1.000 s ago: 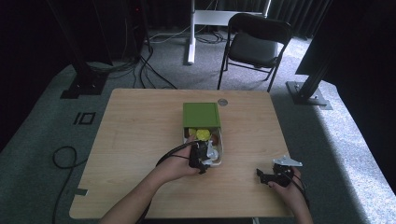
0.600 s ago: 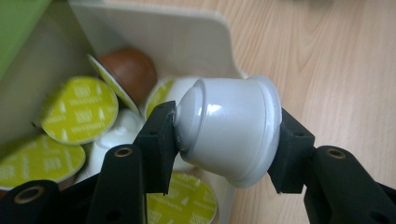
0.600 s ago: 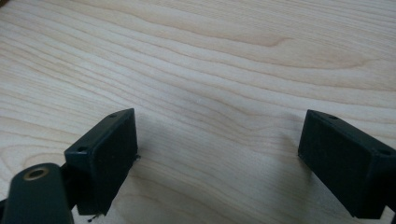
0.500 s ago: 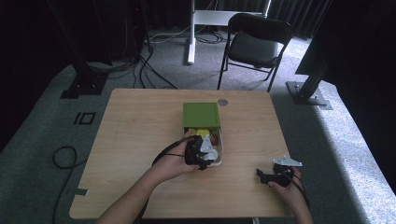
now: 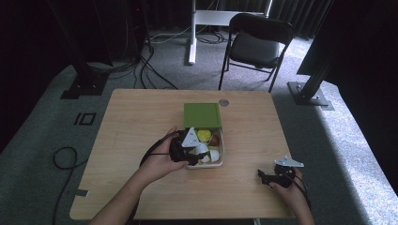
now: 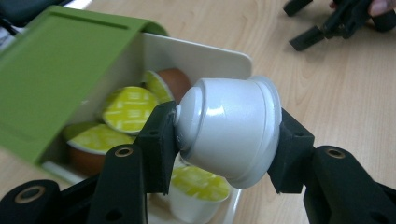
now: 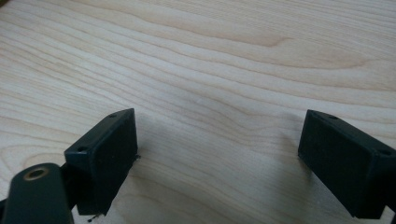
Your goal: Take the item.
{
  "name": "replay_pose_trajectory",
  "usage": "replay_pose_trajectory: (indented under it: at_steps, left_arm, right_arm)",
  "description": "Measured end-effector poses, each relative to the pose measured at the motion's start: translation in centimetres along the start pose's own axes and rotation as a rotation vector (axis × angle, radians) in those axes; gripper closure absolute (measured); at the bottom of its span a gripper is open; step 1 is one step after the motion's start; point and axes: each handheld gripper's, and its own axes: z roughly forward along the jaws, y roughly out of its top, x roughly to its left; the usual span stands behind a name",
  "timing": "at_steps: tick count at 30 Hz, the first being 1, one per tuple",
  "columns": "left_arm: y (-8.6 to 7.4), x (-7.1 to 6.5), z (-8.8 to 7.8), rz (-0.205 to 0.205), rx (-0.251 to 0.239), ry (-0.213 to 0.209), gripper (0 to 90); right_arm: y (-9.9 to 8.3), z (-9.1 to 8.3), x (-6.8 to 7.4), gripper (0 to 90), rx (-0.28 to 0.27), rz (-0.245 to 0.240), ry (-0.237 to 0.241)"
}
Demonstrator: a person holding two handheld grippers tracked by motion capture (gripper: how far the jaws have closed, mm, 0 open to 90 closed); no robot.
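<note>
My left gripper (image 6: 224, 135) is shut on a white coffee capsule (image 6: 231, 128), held on its side just above a white box (image 6: 205, 56) with a green lid (image 6: 60, 74). Inside the box lie several capsules with yellow-green foil tops (image 6: 128, 108), some brown, some white. In the high view the left gripper (image 5: 187, 152) sits at the box (image 5: 220, 149) near the table's middle, lid (image 5: 202, 115) pushed back. My right gripper (image 5: 270, 177) rests open on the wood near the front right; its jaws (image 7: 219, 158) stand wide apart over bare table.
The wooden table (image 5: 141, 117) has free room on its left and far sides. A small round grommet (image 5: 224, 102) sits behind the lid. A black chair (image 5: 256, 40) and cables (image 5: 155, 56) stand on the floor beyond the table.
My left gripper has shifted slightly right and forward over the box, with the white capsule in it. The right gripper has stayed in place.
</note>
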Motion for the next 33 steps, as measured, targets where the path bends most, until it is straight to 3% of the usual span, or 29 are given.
replay_pose_trajectory:
  at_steps: [4,8,11,14,17,18,20,22,24,33]
  left_arm:
    - [-0.8,0.8,-1.5,-0.034,-0.039,0.022,51.2]
    - [-1.8,1.8,-3.5,-0.064,-0.106,0.086,51.3]
    - [-2.3,2.2,-4.3,-0.089,-0.123,0.098,51.3]
    - [-3.5,3.0,-5.7,-0.125,-0.178,0.167,51.3]
    - [-4.1,3.5,-6.2,-0.155,-0.194,0.183,51.3]
    - [-4.9,4.0,-6.6,-0.189,-0.215,0.214,51.3]
    - [-5.4,4.4,-6.8,-0.209,-0.223,0.224,51.3]
    - [-6.7,5.2,-7.0,-0.265,-0.256,0.261,51.3]
    - [-7.2,5.4,-7.0,-0.282,-0.271,0.277,51.3]
    - [-11.1,7.5,-5.6,-0.407,-0.239,0.395,51.3]
  right_arm:
    - [0.0,0.0,0.0,11.5,0.0,0.0,0.0]
    - [0.0,0.0,0.0,11.5,0.0,0.0,0.0]
    - [0.0,0.0,0.0,11.5,0.0,0.0,0.0]
    - [0.0,0.0,0.0,11.5,0.0,0.0,0.0]
    - [0.0,0.0,0.0,11.5,0.0,0.0,0.0]
    - [0.0,0.0,0.0,11.5,0.0,-0.001,0.0]
    - [0.0,0.0,0.0,11.5,0.0,0.002,0.0]
    - [0.0,0.0,0.0,11.5,0.0,0.0,0.0]
    - [0.0,0.0,0.0,11.5,0.001,0.001,0.0]
    - [0.0,0.0,0.0,11.5,0.001,-0.001,0.0]
